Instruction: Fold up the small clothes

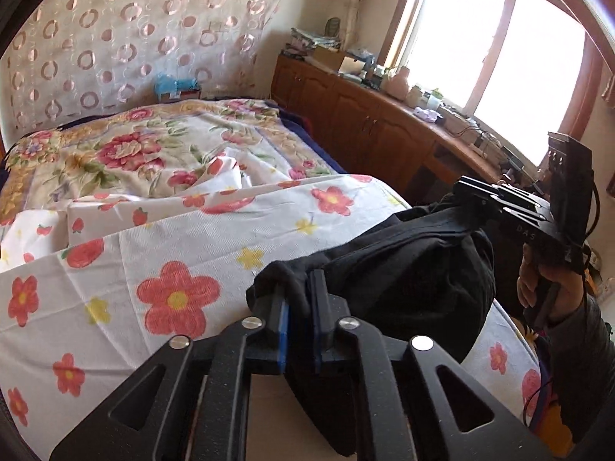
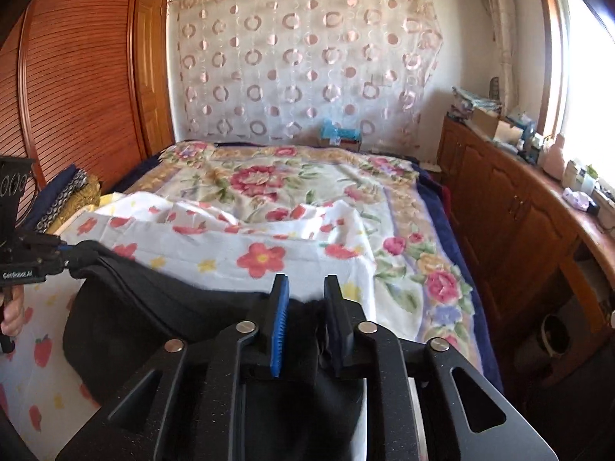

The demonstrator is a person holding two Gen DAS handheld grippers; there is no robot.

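A small black garment point(image 1: 407, 269) hangs stretched between my two grippers above the near end of the bed. My left gripper point(image 1: 298, 292) is shut on one corner of it, cloth bunched between the blue pads. My right gripper point(image 2: 305, 299) is shut on the other corner; it also shows at the right of the left wrist view point(image 1: 465, 192). In the right wrist view the garment point(image 2: 161, 307) runs left to the left gripper point(image 2: 73, 257), which pinches its far corner.
The bed carries a white sheet with red flowers point(image 1: 184, 253) and a floral blanket point(image 2: 269, 184) behind. A wooden cabinet point(image 2: 511, 223) with clutter lines the right side under the window. A wooden wardrobe point(image 2: 69, 77) and folded fabrics point(image 2: 65, 196) stand on the left.
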